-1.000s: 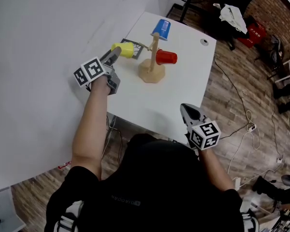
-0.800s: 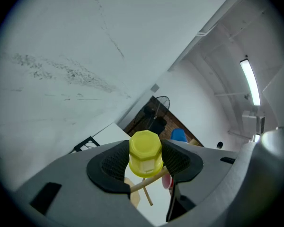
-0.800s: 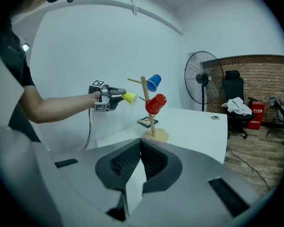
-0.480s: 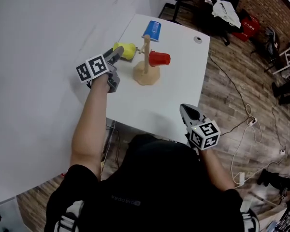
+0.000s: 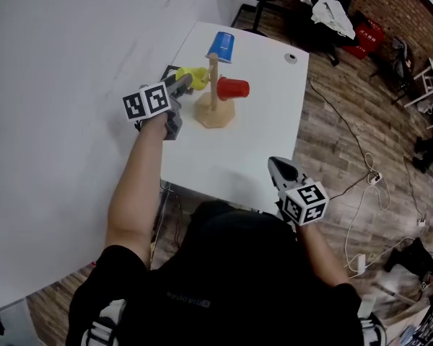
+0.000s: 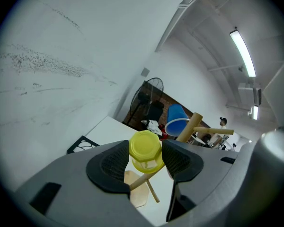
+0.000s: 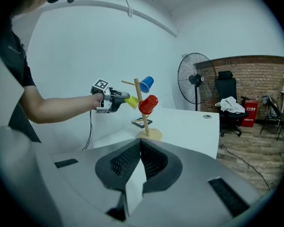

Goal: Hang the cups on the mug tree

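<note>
Since the earlier frames the yellow cup (image 6: 145, 149) has been carried right, closer to the mug tree (image 5: 214, 96). It is now held off the counter (image 5: 260, 143), just left of the post. The right claw (image 7: 139, 148) has stayed low at the near edge.

Left claw (image 5: 177, 86): spread wide, with both pads seated against the side wall of the yellow cup. The closed bottom is turned toward the hand and the mouth toward the tree. Whether a peg is already inside the mouth cannot be told.

Right claw: jaws fully together, nothing held.

A blue cup (image 5: 221, 47) is hung on the far upper peg and a red cup (image 5: 233, 89) on the right one. One upper left peg (image 7: 128, 83) is seen bare.

Handling, as judged: the cup looks like thin, light plastic, smooth and a bit slick. It is likely to dent if squeezed hard but unlikely to break. It is best gripped across the wall near the bottom, as is done here, so the mouth is kept free for the peg. Light pressure should be enough.
</note>
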`<state>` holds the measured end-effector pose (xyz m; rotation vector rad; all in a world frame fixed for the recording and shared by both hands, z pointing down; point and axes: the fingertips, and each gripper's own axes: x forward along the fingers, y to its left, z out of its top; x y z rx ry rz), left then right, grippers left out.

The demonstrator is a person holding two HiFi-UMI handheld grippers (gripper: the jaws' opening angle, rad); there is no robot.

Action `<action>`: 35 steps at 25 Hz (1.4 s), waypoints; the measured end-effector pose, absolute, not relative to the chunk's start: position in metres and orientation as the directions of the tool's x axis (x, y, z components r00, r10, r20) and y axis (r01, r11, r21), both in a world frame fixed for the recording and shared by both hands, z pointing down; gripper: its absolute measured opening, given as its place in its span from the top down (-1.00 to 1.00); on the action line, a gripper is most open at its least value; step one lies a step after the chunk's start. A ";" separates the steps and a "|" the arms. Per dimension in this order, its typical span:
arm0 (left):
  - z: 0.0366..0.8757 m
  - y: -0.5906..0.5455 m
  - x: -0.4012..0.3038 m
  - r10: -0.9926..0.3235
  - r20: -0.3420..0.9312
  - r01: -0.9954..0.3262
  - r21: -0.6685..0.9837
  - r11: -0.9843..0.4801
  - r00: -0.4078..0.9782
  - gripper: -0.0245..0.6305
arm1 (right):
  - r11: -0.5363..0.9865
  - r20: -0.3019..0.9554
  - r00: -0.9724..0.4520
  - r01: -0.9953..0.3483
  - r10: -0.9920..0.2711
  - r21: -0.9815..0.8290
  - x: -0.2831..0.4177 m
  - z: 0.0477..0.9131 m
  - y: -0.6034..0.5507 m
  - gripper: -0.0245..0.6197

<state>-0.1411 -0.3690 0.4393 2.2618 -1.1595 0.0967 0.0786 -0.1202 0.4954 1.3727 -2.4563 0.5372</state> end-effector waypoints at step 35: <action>0.427 -0.203 -0.168 -0.797 0.360 -0.873 0.256 -0.416 0.486 0.72 | 0.616 0.230 -0.653 -0.757 -0.722 -0.217 0.052 0.430 -0.100 0.90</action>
